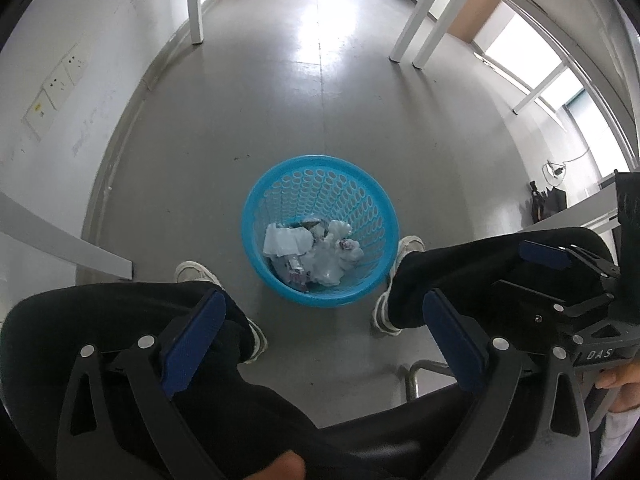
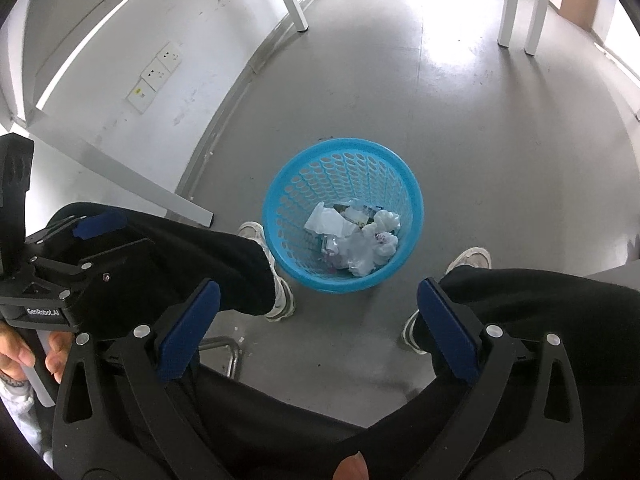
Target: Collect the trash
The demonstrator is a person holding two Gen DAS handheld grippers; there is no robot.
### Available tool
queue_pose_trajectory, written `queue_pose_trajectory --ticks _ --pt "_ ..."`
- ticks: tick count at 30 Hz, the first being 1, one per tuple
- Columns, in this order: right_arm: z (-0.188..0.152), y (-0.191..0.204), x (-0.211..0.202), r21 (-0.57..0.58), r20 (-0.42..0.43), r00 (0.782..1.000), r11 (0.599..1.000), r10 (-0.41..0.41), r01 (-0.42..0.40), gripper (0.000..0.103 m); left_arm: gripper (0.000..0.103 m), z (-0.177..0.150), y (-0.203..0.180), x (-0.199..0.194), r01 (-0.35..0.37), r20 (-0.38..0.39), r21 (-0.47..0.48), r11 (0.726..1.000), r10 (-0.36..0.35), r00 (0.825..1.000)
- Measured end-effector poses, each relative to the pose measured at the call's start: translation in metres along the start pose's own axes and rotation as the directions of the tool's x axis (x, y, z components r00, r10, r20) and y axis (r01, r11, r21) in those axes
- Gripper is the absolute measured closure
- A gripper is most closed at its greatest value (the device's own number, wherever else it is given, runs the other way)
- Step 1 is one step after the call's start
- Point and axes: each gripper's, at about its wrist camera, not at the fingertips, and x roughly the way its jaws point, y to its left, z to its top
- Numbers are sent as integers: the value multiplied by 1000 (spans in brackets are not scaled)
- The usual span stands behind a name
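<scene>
On floor betw. person's shoes sits blue basket point(image 1: 256, 200) w/ crumpled trash point(image 1: 316, 252) inside; above basket, left gripper point(image 1: 324, 336) & right gripper point(image 2: 316, 328) both spread wide, holding nothing.

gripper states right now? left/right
Left hand-held gripper: open, holding nothing.
Right hand-held gripper: open, holding nothing.
</scene>
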Motion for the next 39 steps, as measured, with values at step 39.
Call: queue_pose_trajectory --ticks 39 --pt "0 -3 4 24 -10 999 999 34 -34 9 6 0 -1 3 -10 -7 -4 1000 10 1000"
